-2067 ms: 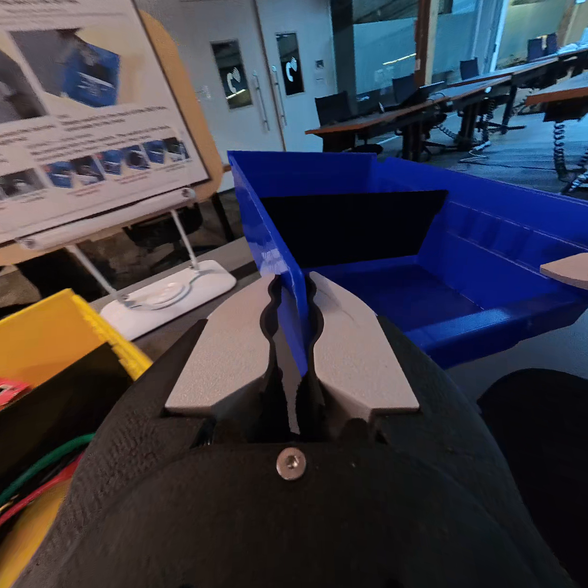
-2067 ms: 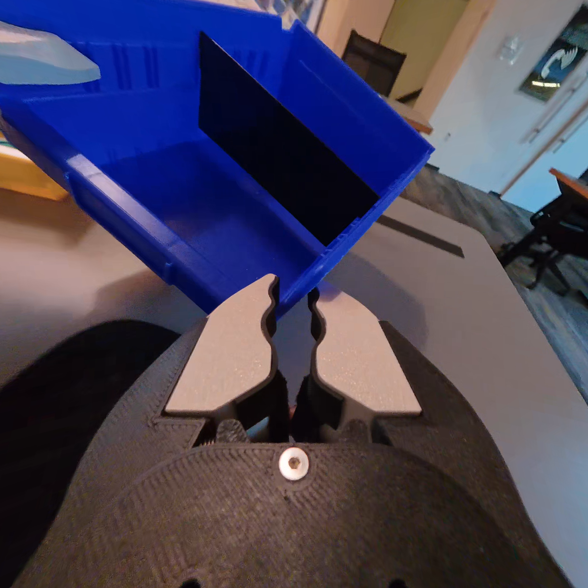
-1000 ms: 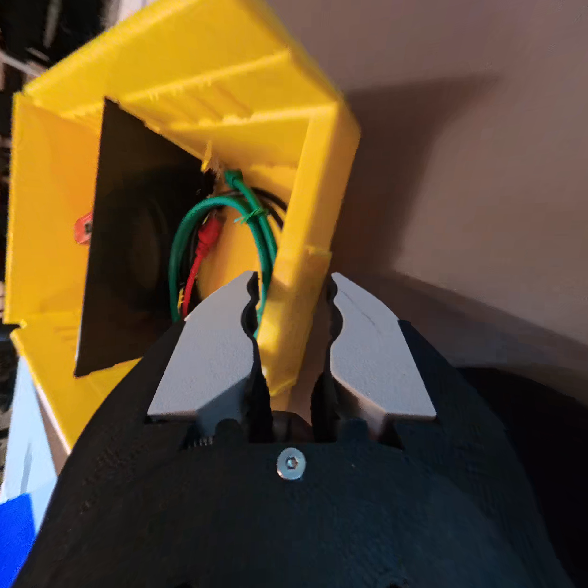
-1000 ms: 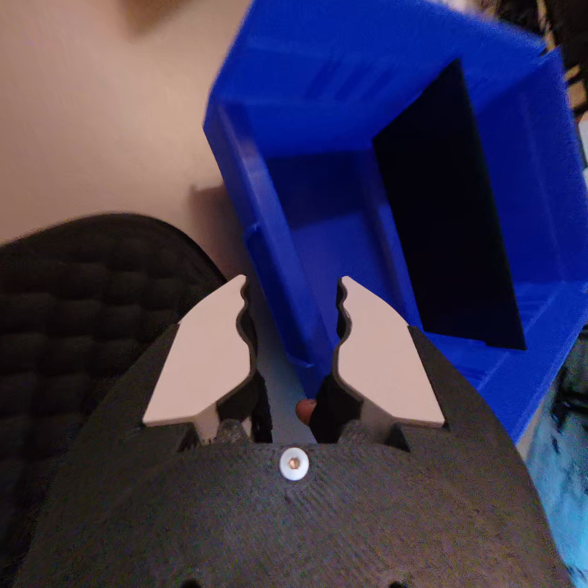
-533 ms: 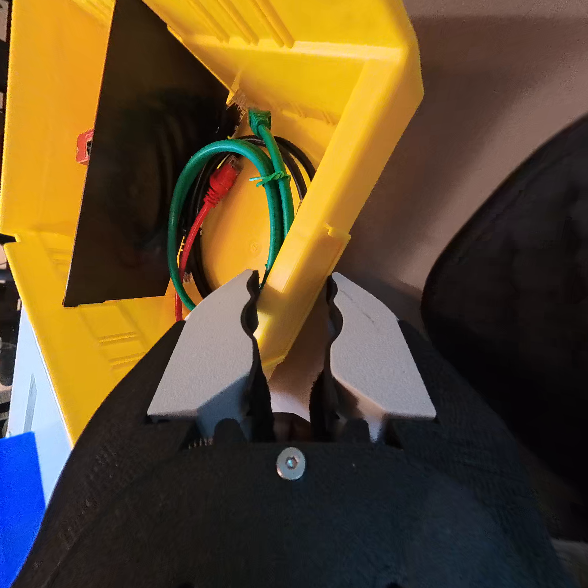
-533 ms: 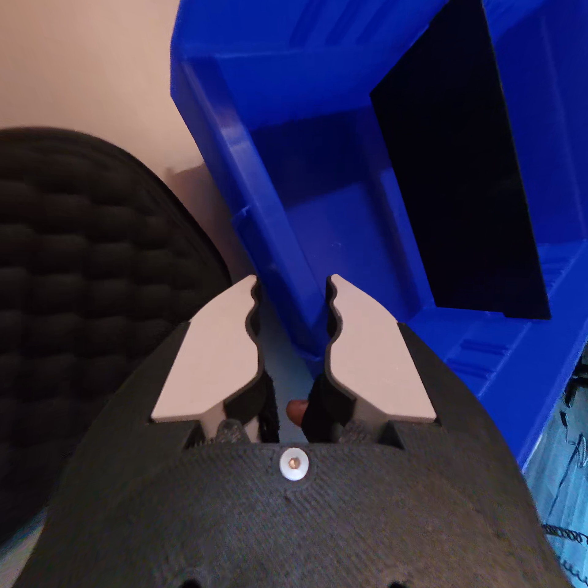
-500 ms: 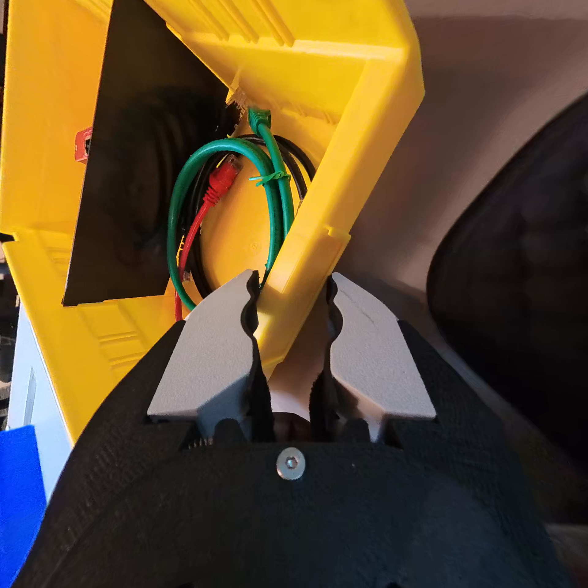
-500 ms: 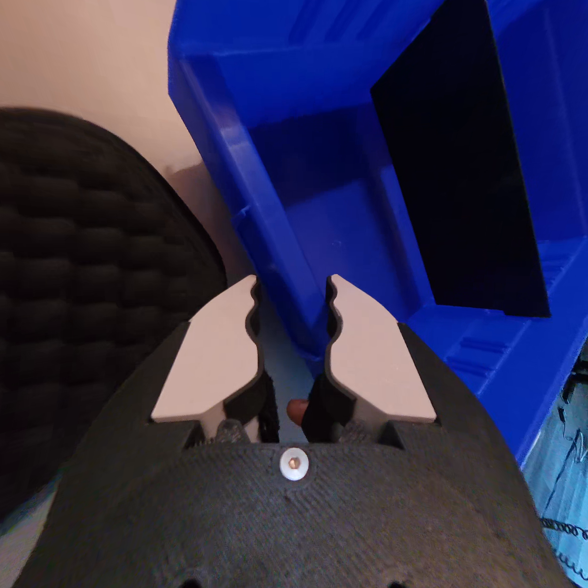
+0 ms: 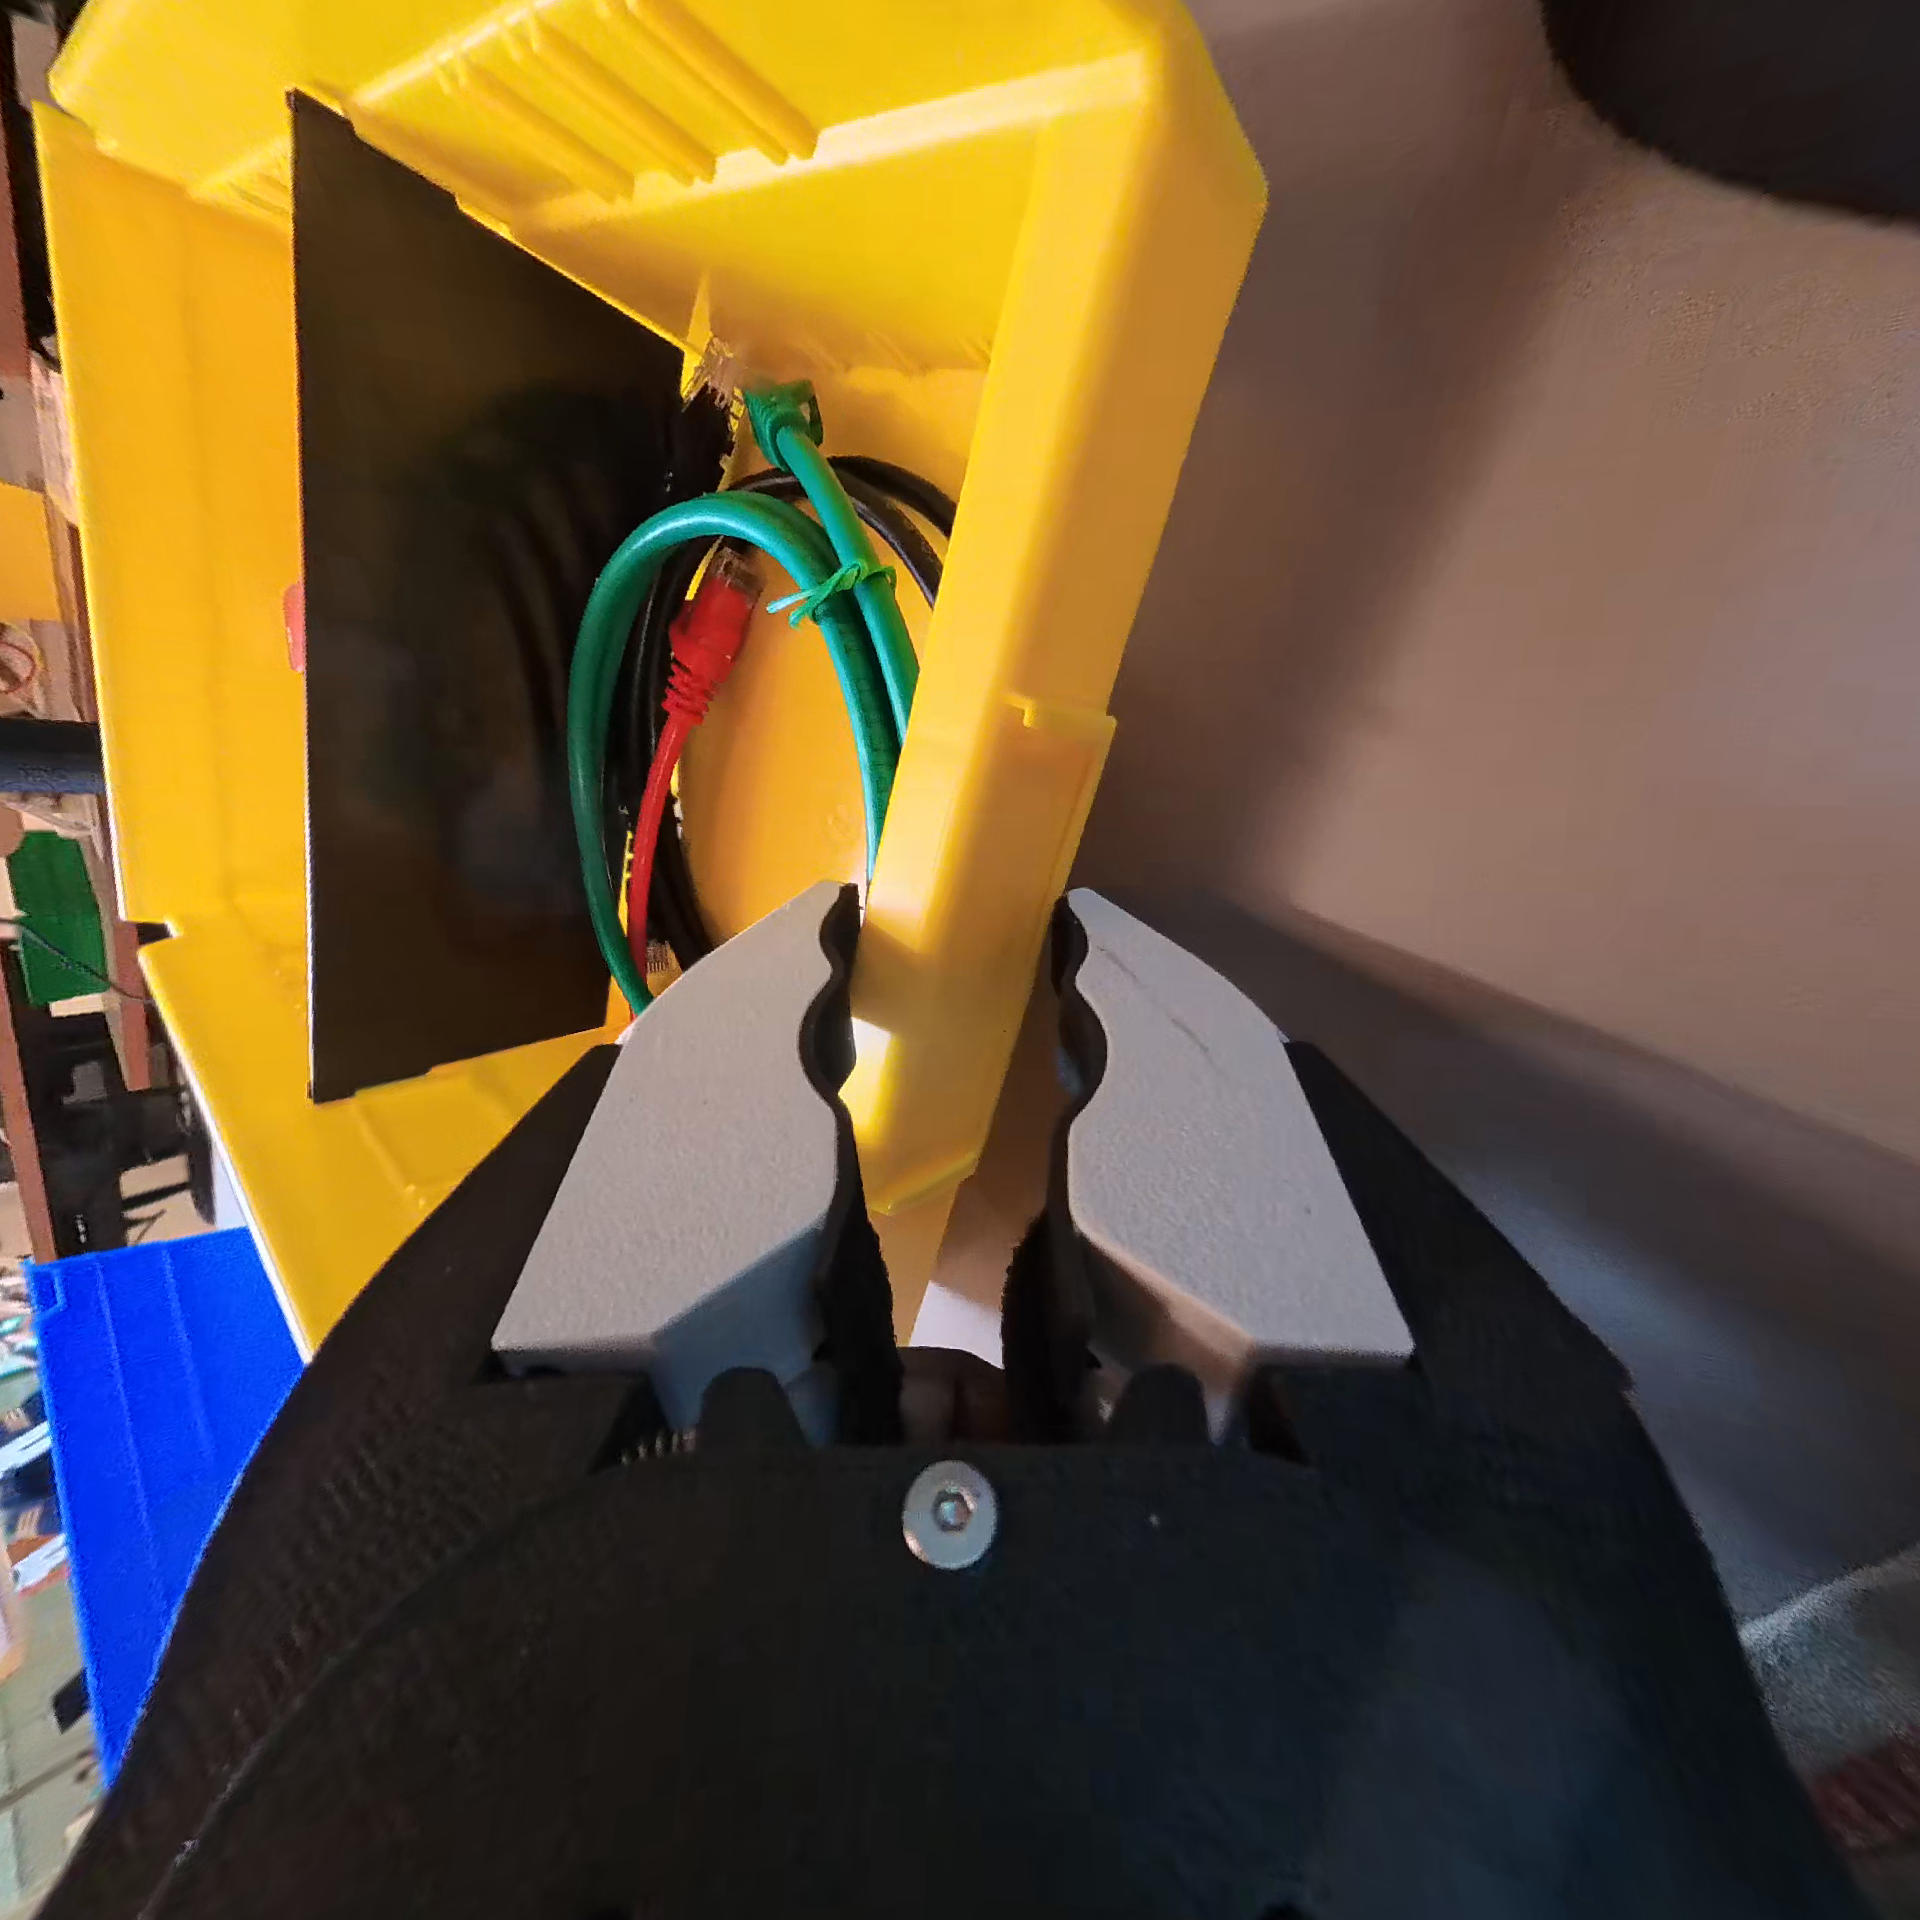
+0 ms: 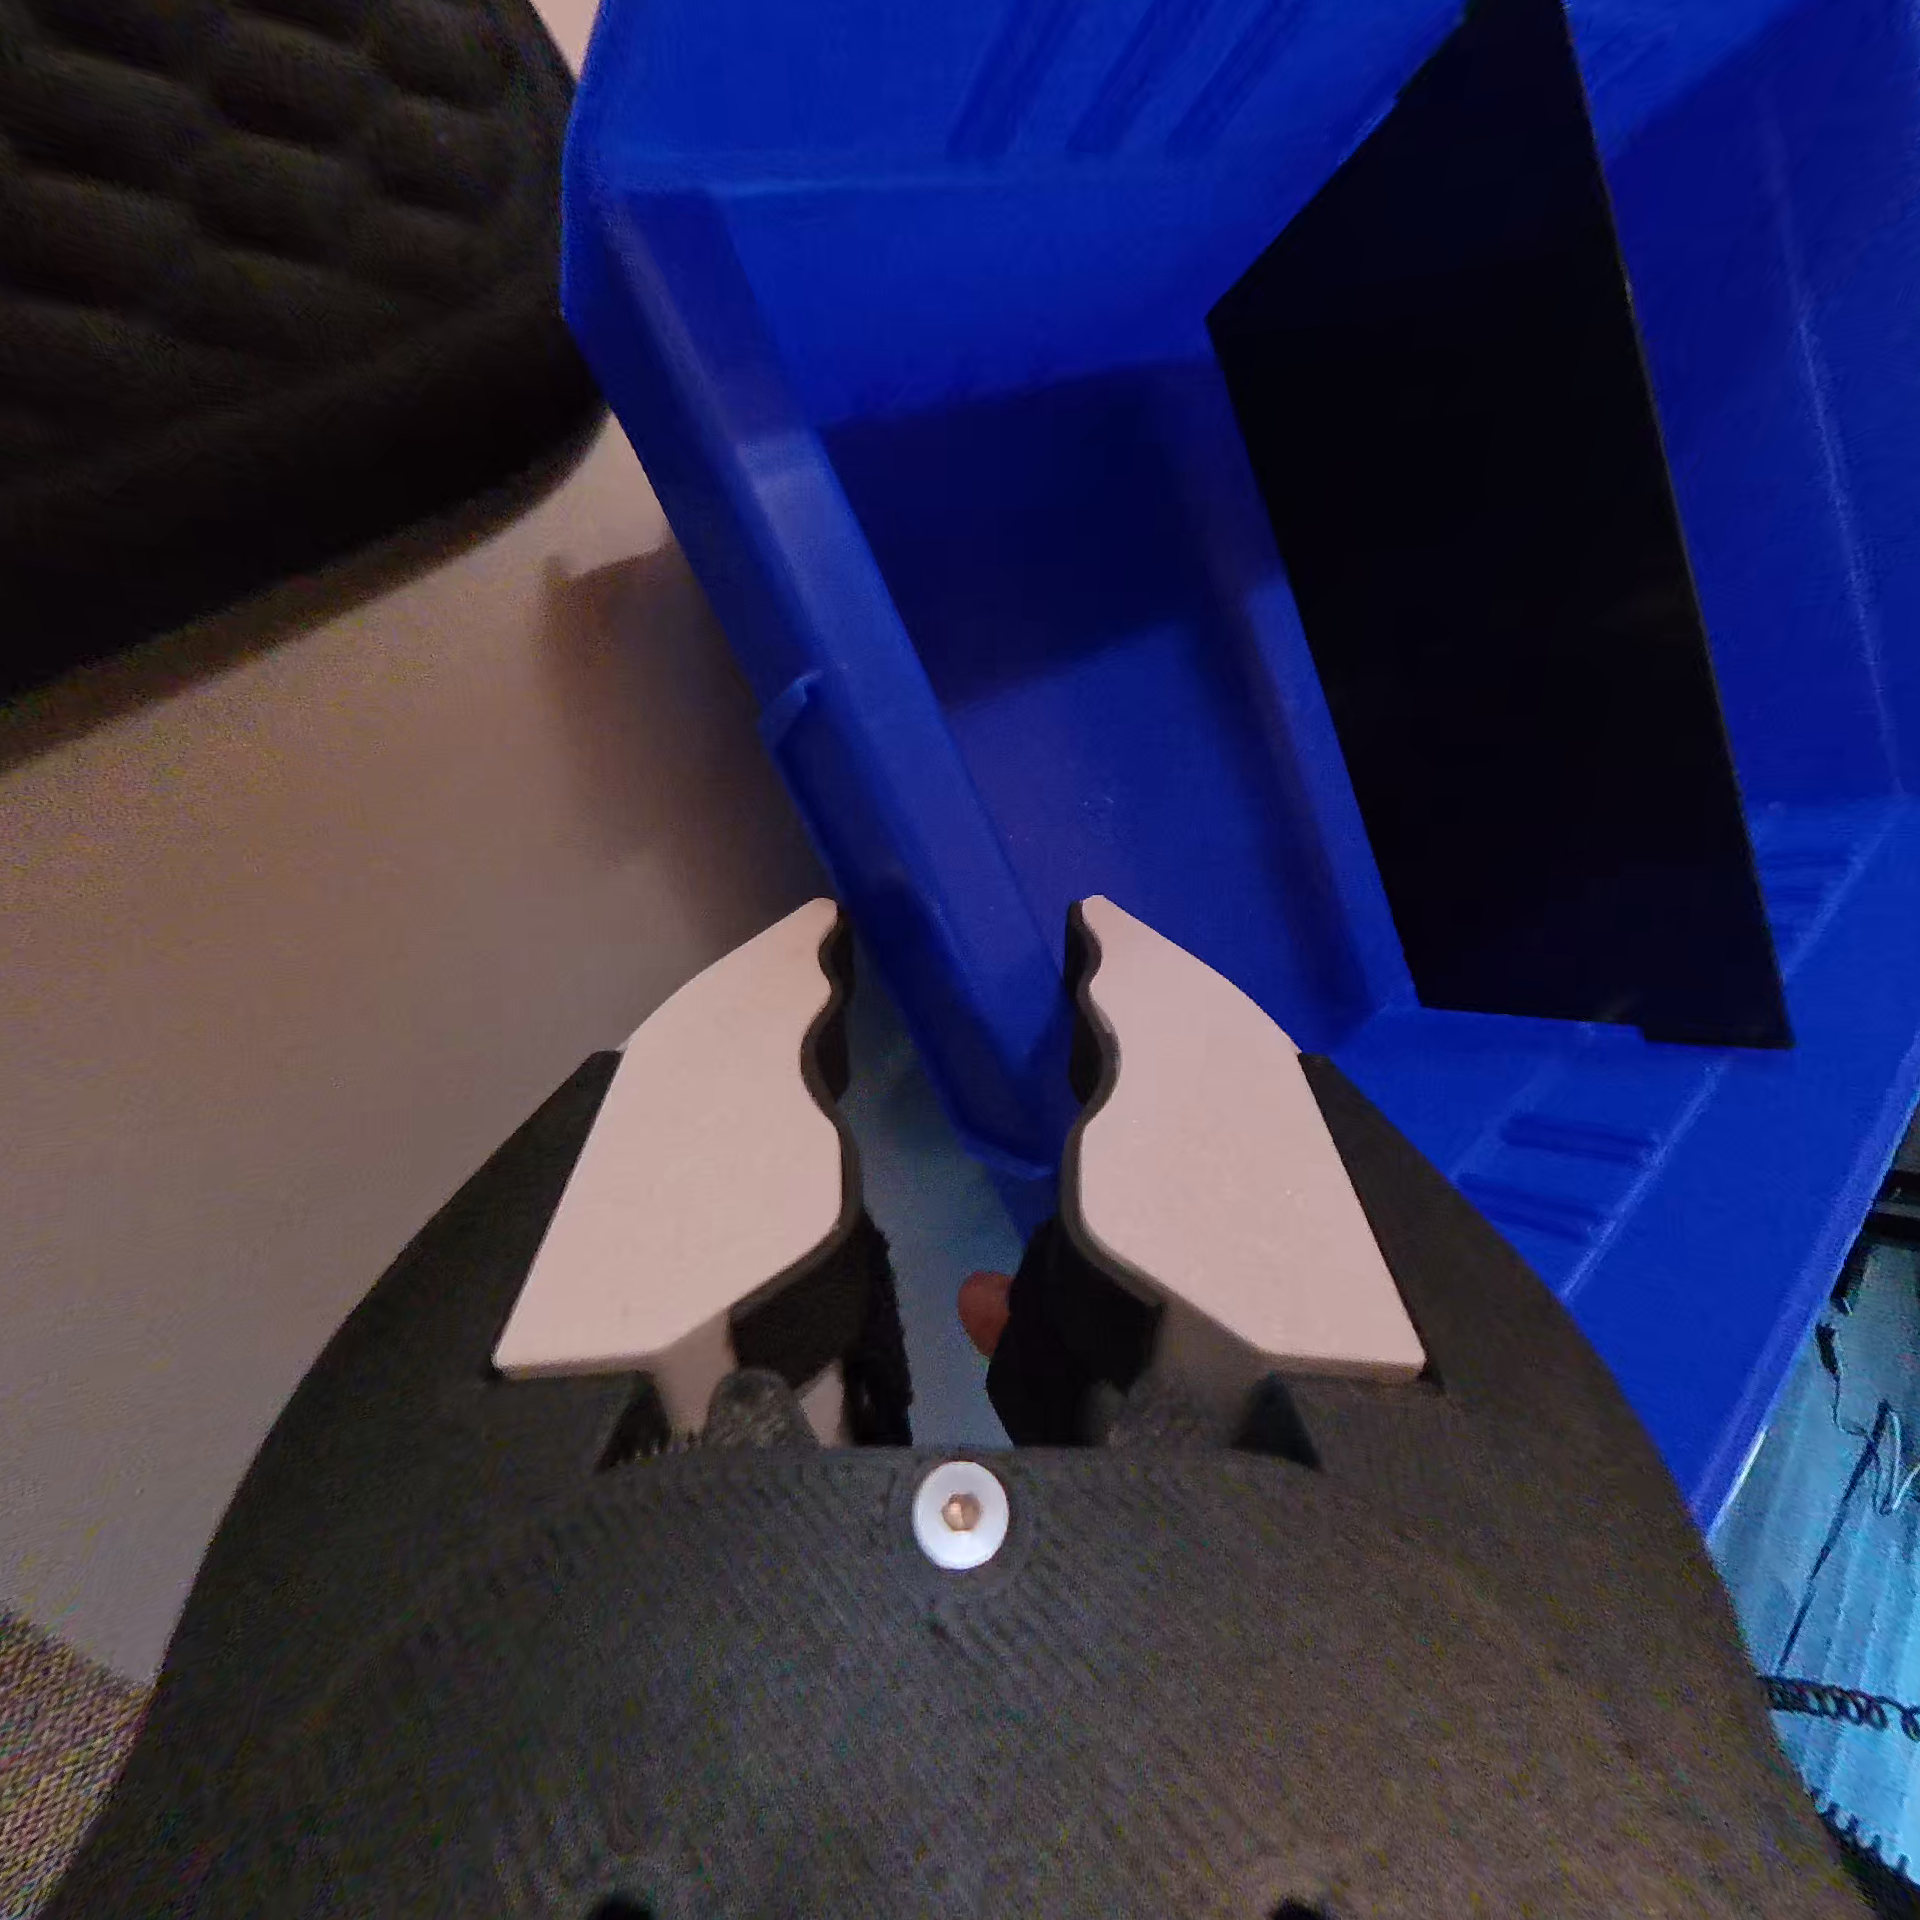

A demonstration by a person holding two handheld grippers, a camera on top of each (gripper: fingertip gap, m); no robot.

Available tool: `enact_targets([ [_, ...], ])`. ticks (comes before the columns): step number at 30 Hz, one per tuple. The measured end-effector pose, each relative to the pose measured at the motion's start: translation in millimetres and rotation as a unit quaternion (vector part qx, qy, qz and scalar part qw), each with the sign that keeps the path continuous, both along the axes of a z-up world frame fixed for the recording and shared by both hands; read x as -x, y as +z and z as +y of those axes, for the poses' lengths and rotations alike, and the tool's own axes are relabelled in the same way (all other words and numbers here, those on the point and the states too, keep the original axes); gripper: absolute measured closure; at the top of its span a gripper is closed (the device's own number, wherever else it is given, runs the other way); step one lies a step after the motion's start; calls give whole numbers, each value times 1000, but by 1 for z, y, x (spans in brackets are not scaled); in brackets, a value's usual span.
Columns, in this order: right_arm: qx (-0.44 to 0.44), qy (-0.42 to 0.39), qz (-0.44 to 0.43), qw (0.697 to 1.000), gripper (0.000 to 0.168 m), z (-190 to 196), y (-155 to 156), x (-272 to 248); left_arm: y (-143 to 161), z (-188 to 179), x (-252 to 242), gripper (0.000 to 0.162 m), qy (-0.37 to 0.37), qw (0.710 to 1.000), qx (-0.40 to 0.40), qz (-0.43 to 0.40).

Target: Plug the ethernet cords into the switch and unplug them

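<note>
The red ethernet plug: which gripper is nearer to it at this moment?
Left. The left gripper straddles the yellow bin's wall, the red plug just beyond its fingertips. The right gripper straddles the blue bin's wall.

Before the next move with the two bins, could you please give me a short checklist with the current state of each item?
1. Left gripper around the yellow bin wall: ok, the wall sits between its fingers, though whether they clamp it: cannot tell.
2. Right gripper around the blue bin wall: ok, astride it; firm contact: cannot tell.
3. Cords inside the yellow bin: ok, green cord, red cord and a black cord lie coiled there.
4. Blue bin's near compartment free of items: ok.
5. Black divider seated in the blue bin: ok.
6. Switch located: not ok, neither view shows it.
</note>
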State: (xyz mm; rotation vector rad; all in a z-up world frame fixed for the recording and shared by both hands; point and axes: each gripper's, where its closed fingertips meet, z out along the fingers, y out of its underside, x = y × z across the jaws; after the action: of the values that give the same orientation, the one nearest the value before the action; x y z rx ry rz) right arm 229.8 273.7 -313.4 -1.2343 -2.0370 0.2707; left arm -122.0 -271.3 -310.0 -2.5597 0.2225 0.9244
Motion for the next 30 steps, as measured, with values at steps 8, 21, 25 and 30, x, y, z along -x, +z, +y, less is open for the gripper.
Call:
enact_targets([
  [8, 2, -14, -5, 1000, 128, 5, 0, -39, 0, -45, -14, 126, -17, 1000, 6, 5],
  [21, 97, 15, 175, 980, 101, -25, 58, -25, 7, -60, -27, 109, -7, 999, -54, 1],
  [25, 115, 72, 350, 927, 91, -54, 132, -11, 40, -39, -49, 88, -7, 975, -183, -123],
  [30, 185, 139, 514, 826, 56, -101, 212, 11, 129, -4, -50, 45, 43, 839, -461, -286],
])
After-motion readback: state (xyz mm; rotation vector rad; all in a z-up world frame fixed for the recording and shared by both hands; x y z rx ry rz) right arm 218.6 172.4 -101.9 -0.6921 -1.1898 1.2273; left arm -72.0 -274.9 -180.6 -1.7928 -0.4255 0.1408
